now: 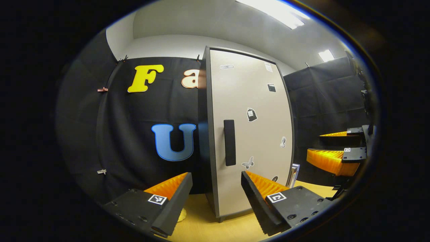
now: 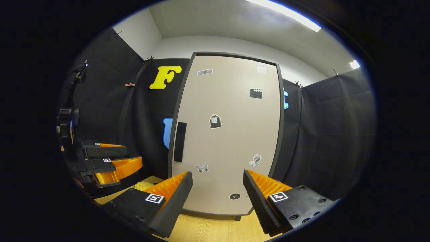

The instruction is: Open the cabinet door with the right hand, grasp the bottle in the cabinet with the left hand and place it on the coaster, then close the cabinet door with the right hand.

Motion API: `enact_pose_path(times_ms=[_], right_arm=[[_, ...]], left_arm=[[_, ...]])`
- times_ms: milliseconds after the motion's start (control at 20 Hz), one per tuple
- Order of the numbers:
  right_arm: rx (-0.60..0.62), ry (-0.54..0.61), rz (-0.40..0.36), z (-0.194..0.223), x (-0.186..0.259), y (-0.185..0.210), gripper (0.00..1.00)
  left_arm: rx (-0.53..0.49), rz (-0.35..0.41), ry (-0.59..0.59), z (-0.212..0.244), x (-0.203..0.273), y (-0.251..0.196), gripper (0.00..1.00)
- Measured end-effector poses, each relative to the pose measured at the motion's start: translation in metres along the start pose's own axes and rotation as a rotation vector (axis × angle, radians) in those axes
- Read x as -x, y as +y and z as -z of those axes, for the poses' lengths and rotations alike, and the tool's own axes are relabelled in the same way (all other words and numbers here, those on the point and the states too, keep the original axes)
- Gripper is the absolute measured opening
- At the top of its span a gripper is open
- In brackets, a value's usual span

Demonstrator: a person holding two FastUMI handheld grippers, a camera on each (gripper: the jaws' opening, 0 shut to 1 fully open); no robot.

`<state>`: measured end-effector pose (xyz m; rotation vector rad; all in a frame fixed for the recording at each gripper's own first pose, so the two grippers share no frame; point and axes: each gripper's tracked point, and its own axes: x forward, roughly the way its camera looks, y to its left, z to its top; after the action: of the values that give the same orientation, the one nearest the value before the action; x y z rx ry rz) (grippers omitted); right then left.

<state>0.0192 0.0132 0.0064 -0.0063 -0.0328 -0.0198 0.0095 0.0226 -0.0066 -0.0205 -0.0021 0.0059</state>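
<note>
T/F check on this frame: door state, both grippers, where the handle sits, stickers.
1. The cabinet door is shut. True.
2. The right gripper grips the handle. False: it is open, short of the door, touching nothing.
3. The left gripper is open and empty. True.
4. The handle sits on the door's right edge in the right gripper view. False: it is near the left edge.
5. The door is bare. False: it carries stickers, among them a butterfly.
</note>
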Motion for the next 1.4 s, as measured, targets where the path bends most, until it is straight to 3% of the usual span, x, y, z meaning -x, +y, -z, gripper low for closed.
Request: enact_pose_path(times_ms=[600,1000,1250,1400], right_arm=[[-0.073,-0.026,-0.244,-0.011,-0.071,0.109,0.98],[-0.077,0.018,-0.185,0.012,-0.152,0.138,0.97],[-0.097,-0.044,-0.058,-0.001,-0.182,0.123,0.93],[-0.080,-0.041,-0.017,-0.001,-0.192,0.118,0.81]], left_arm=[[-0.017,-0.167,0.039,0.016,0.030,0.076,0.93],[-0.018,-0.196,0.071,0.036,0.029,0.110,0.93],[-0.012,-0.206,0.107,0.055,0.021,0.127,0.93],[0.004,-0.224,0.128,0.064,0.016,0.137,0.93]])
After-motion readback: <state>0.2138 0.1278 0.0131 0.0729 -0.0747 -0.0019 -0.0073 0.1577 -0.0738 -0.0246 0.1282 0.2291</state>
